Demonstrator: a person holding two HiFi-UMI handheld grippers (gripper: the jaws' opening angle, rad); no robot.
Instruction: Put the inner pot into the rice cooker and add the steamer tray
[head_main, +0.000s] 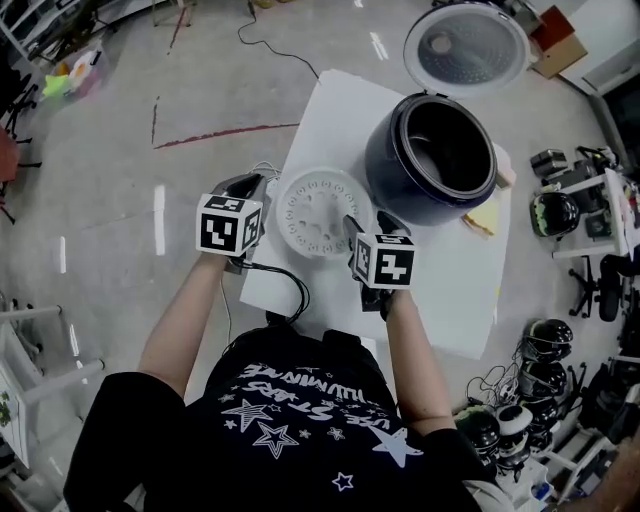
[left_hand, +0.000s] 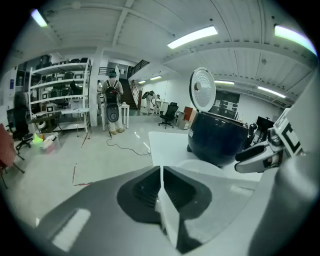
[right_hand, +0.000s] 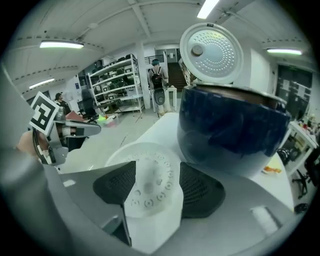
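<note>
The white perforated steamer tray (head_main: 322, 212) is held over the white table (head_main: 450, 290), left of the dark blue rice cooker (head_main: 432, 155). My left gripper (head_main: 272, 196) is shut on the tray's left rim, which shows as a thin white edge between the jaws (left_hand: 161, 172). My right gripper (head_main: 362, 226) is shut on the tray's near right rim (right_hand: 152, 185), and the tray's holes (right_hand: 145, 160) show between its pads. The cooker's lid (head_main: 466, 47) stands open. A dark inner pot (head_main: 445, 145) sits in the cooker body.
A yellow item (head_main: 482, 218) lies on the table right of the cooker. A black cable (head_main: 285, 280) runs off the table's near left edge. Helmets (head_main: 545, 380) and stands crowd the floor on the right. Shelves (left_hand: 60, 95) stand far off.
</note>
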